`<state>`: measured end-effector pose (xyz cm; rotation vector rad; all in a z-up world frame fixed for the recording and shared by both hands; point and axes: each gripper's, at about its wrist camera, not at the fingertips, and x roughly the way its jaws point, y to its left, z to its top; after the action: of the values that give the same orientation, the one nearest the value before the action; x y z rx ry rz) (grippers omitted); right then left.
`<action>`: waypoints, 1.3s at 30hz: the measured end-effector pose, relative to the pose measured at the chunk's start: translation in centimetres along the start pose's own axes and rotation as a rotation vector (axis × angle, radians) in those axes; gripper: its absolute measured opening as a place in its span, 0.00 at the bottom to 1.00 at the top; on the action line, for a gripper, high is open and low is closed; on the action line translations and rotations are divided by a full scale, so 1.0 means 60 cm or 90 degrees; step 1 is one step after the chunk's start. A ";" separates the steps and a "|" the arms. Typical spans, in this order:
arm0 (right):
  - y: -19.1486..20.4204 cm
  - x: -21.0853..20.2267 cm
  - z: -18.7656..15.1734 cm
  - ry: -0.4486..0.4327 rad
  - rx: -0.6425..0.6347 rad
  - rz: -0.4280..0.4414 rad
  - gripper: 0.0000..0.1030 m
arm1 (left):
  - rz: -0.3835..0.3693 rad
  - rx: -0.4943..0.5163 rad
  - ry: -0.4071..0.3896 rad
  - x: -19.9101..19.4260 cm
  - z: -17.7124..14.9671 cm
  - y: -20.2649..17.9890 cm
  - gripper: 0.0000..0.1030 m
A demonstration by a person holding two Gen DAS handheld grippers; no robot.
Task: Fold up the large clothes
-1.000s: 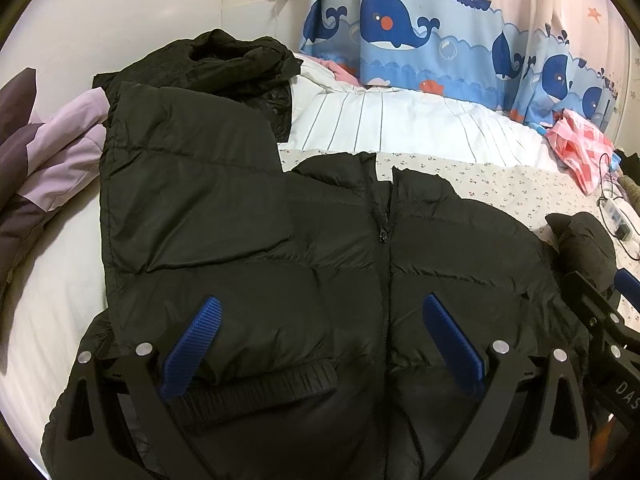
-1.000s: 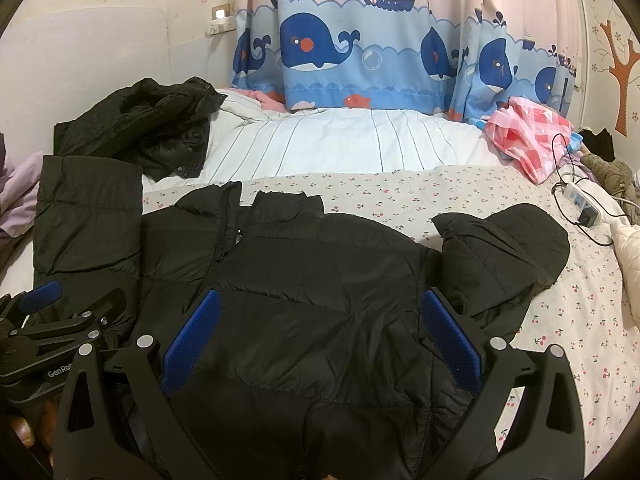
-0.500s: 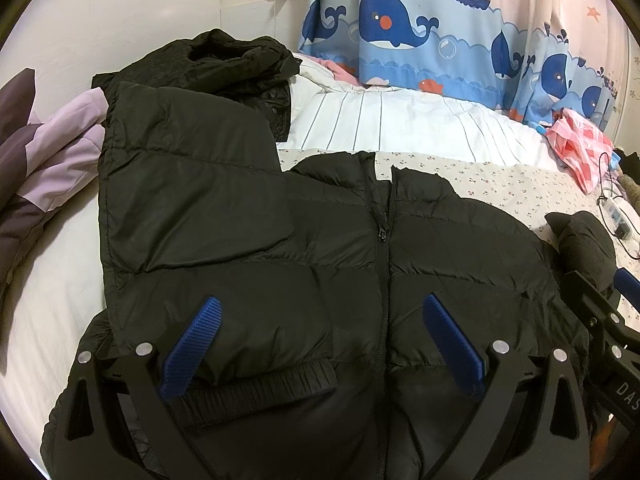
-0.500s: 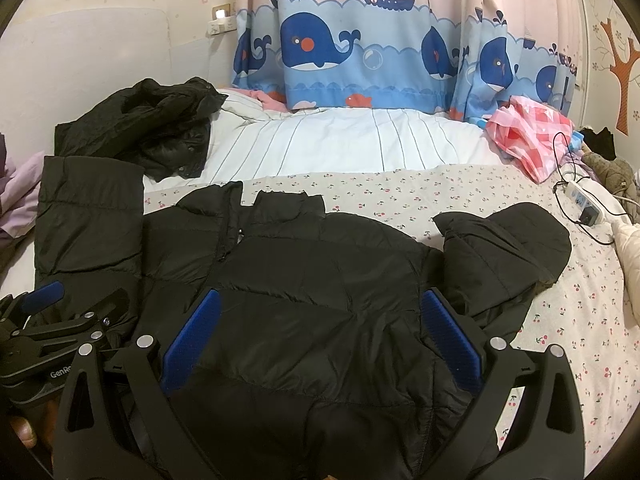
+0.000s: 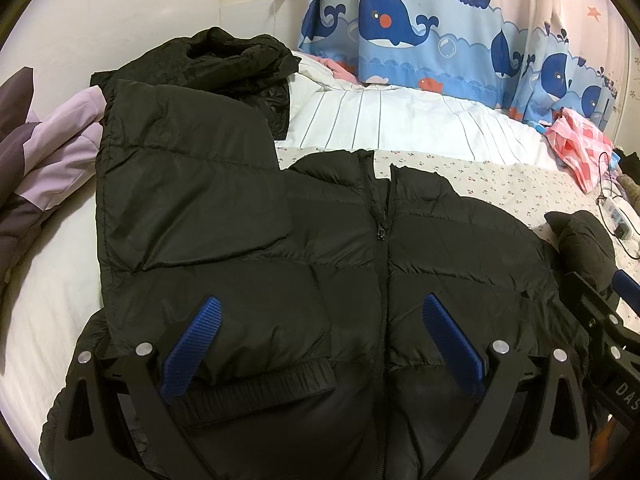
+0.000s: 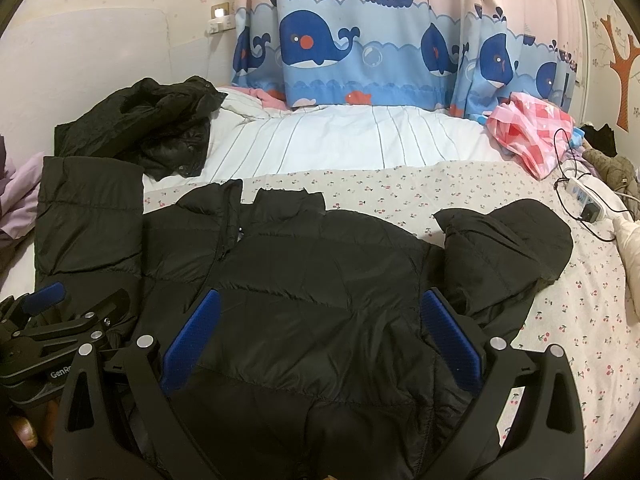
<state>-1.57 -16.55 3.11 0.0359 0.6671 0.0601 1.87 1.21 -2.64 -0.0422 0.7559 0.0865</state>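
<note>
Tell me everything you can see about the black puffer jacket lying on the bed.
The black quilted puffer jacket lies front-up and flat on the floral bedsheet, zipped closed, collar toward the whale curtain. Its fabric looks slightly shiny. One sleeve is folded over the chest, its ribbed cuff near the hem; the other sleeve lies bunched at the side. Both open grippers, left and right, hover above it.

You've got two black puffer jackets, one flat jacket (image 5: 400, 264) under your tools and one crumpled jacket (image 5: 224, 60) far ahead-left, plus two grippers, left gripper (image 5: 320, 344) and right gripper (image 6: 318, 340), one whale curtain (image 6: 380, 44), one power strip (image 6: 584, 196).
</note>
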 end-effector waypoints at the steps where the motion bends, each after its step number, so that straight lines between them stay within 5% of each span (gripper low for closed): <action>1: 0.000 0.000 0.000 0.000 0.000 0.000 0.94 | 0.000 0.000 0.000 0.000 0.000 0.000 0.94; 39: 0.000 -0.006 -0.002 -0.012 -0.024 -0.034 0.94 | -0.013 -0.011 0.014 0.007 0.005 0.011 0.94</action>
<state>-1.89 -16.56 3.24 -0.0178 0.6469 0.0202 2.30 1.91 -2.71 -0.0676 0.7771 0.0741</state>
